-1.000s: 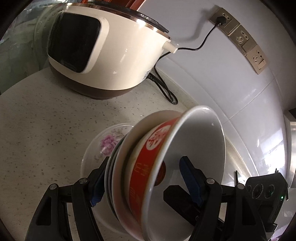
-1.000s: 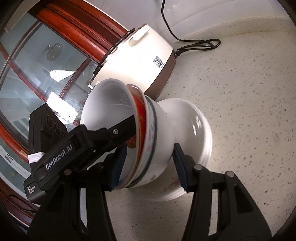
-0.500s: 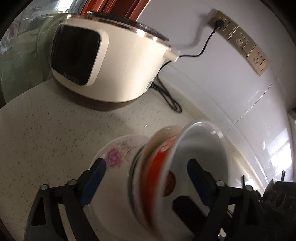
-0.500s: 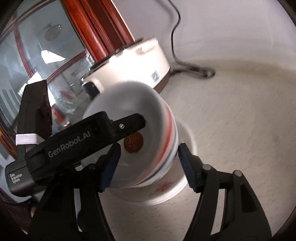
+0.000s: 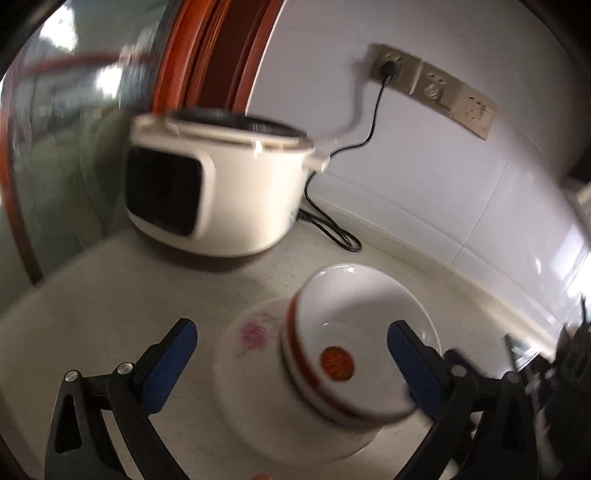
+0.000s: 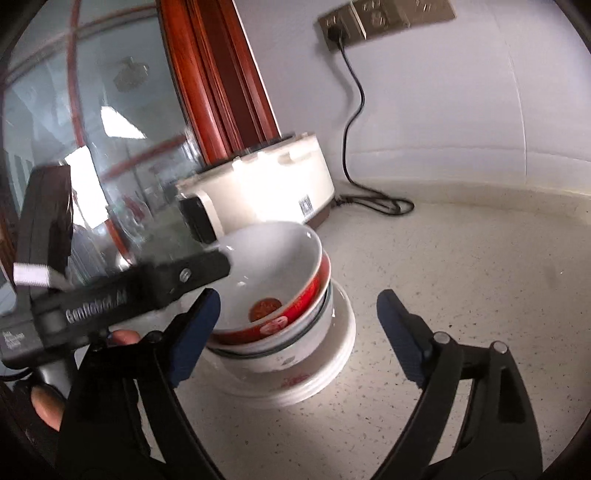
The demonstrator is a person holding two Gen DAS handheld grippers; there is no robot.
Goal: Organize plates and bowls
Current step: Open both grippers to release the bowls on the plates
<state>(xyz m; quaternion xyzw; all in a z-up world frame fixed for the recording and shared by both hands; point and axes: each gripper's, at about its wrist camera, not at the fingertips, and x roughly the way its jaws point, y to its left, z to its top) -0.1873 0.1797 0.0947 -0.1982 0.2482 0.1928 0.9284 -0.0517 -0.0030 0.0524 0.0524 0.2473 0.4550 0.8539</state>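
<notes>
Item inspected: a nested stack of bowls (image 6: 280, 306), red-banded bowl (image 5: 347, 354) uppermost, a white bowl beneath it, all seated on a floral plate (image 5: 251, 336). The stack stands upright on the speckled surface (image 6: 461, 295), toward its back edge, just in front of the rice cooker (image 5: 221, 192) and well clear of the wall.

Left gripper (image 5: 291, 354): jaws spread wide, one blue pad on each side of the stack; the right-hand pad lies close against the top bowl's rim, though blur prevents confirming contact. Right gripper (image 6: 295, 332): jaws likewise apart, holding nothing, flanking the stack with the left pad near the bowl wall.

Handling assessment: glazed ceramic, rigid, brittle, probably heavy as a stack and slick under rubber pads. Nested bowls can slide on one another if tilted. The best purchase appears to be the rim wall of a single bowl, pinched inside-to-outside, or the plate's edge with the stack kept level.

Surroundings: the cooker's power cord (image 6: 354, 110) runs to a wall socket (image 6: 336, 33); a wooden window frame (image 6: 214, 74) stands behind.
</notes>
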